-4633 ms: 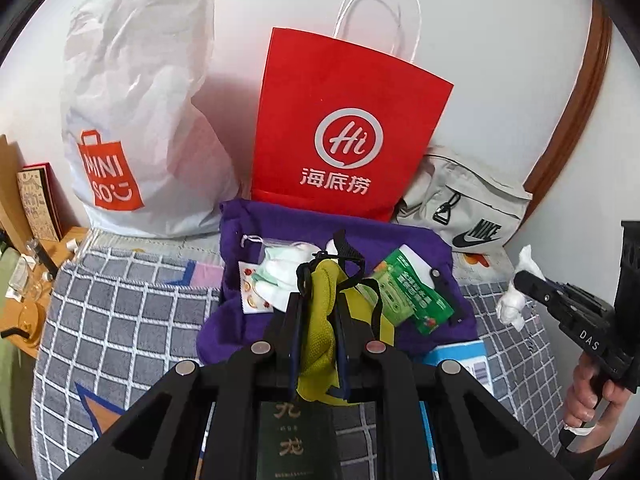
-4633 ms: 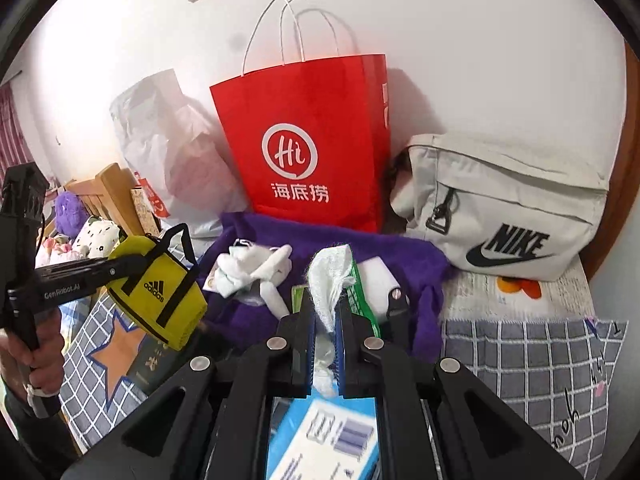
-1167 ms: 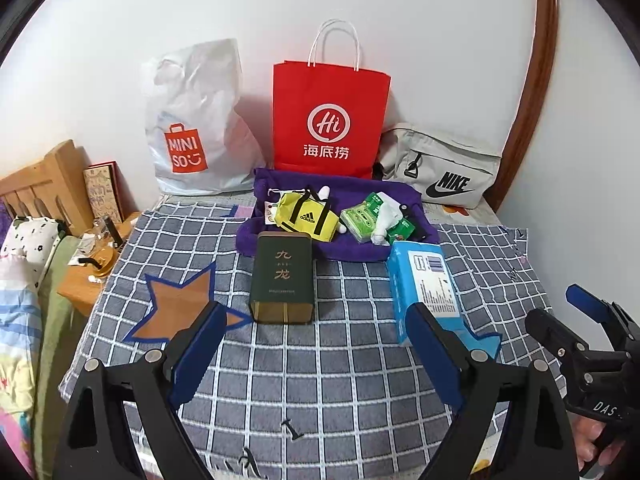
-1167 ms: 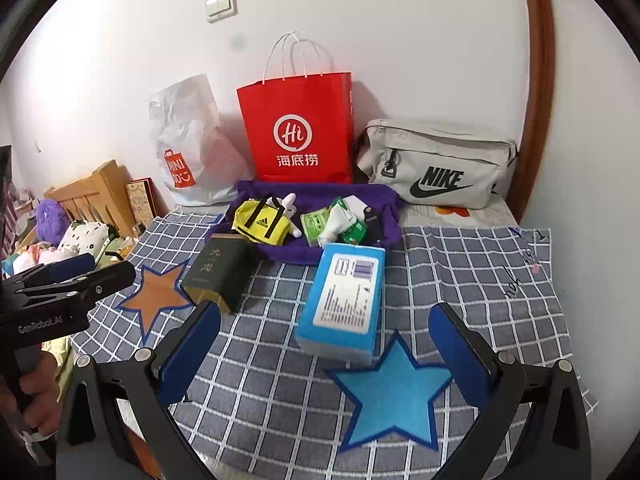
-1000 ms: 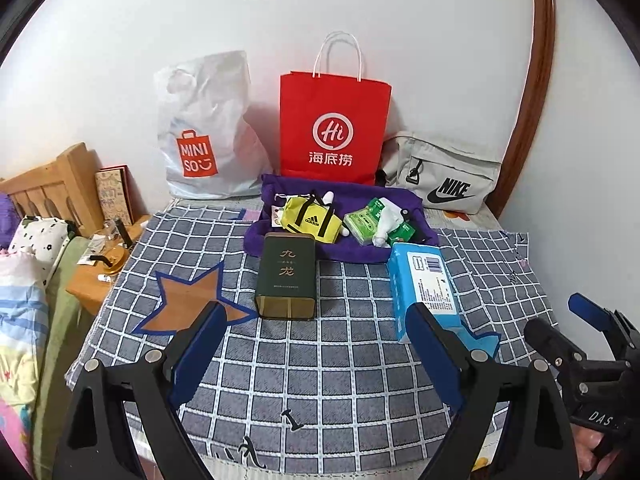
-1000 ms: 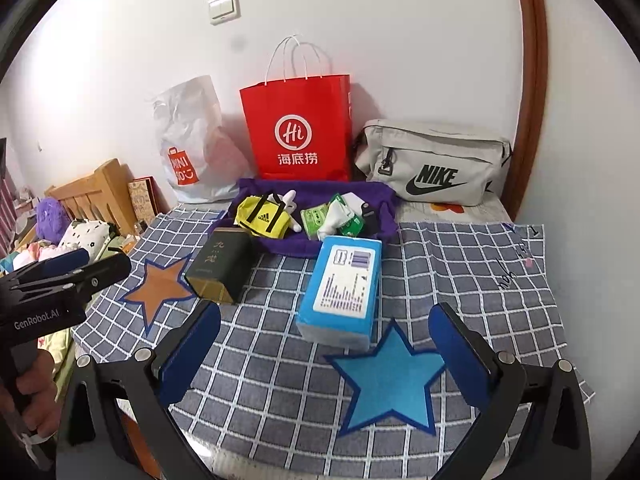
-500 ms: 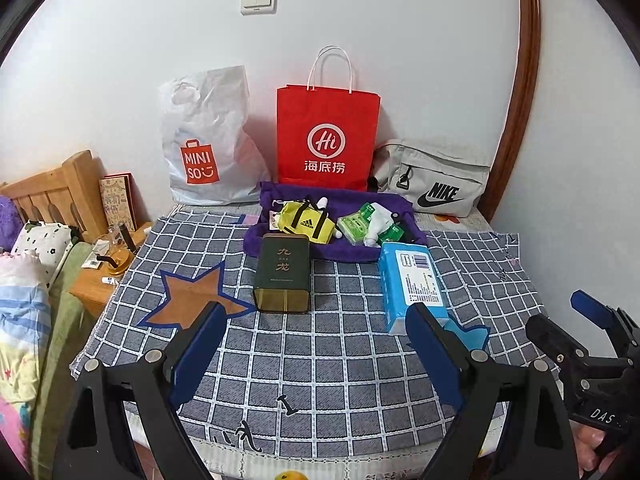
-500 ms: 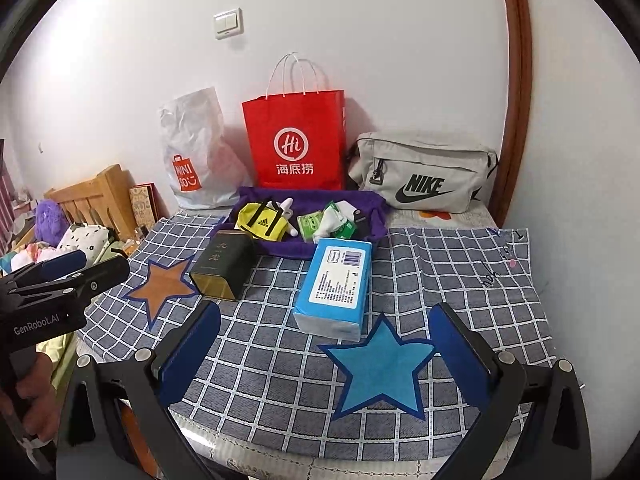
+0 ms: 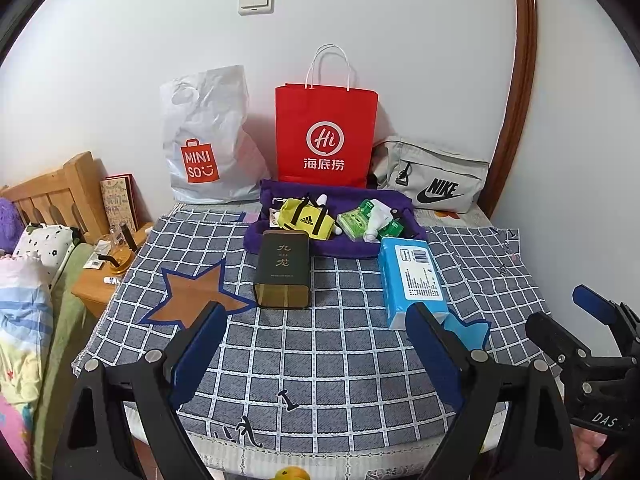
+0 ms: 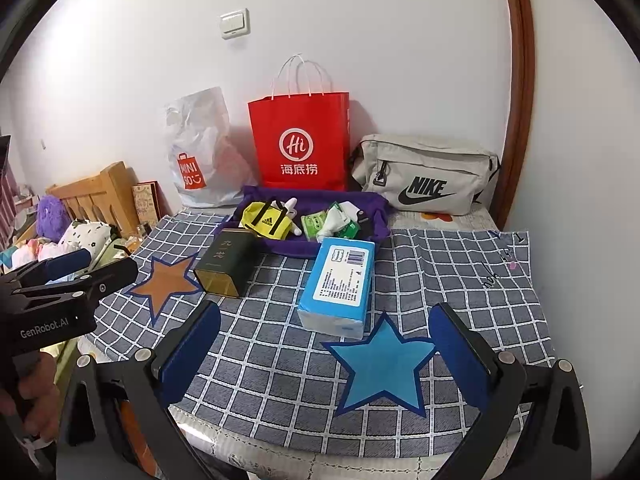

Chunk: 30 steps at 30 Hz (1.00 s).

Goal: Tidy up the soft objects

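Both grippers empty and spread wide over the near edge of the checked cloth (image 9: 328,344): left gripper (image 9: 316,344) and right gripper (image 10: 324,344) each show bare cloth between the pads, nothing held. Soft stuff sits in the purple tray (image 9: 280,240) at 12 o'clock: yellow bag (image 9: 306,222) on its left side, green packs (image 9: 354,224) and white tissue wad (image 9: 376,222) on its right. Looks like the sort is done or nearly so, with the tin (image 9: 283,268) and blue box (image 9: 412,276) lying on the cloth just in front of the tray. If another soft item goes in, I'd come over the tin or box, not between them, so the fingers don't clip either. Pinch the bag by its body, not the strap, since it will sag. Blue box may be a tissue pack, can't tell if it counts as soft
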Available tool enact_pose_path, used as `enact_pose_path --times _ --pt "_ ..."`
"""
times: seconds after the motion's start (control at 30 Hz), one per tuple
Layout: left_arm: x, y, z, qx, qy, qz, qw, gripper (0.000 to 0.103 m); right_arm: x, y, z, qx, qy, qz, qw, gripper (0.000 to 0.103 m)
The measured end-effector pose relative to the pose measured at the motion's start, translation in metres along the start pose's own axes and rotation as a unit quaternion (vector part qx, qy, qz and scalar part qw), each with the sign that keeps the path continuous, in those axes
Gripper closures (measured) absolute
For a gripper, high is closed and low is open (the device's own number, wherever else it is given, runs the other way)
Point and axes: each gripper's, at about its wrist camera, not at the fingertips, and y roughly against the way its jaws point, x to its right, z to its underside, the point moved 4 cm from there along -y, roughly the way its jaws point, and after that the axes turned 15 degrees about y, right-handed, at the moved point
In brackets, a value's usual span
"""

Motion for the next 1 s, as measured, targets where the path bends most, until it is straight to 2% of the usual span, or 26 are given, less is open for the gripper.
enact_pose_path --times 1.0 --pt "-0.0003 0.0010 0.0018 -0.001 -0.002 -0.001 1.0000 0.012 -0.0005 0.0032 0.0011 0.001 0.006 -0.001 1.000 0.001"
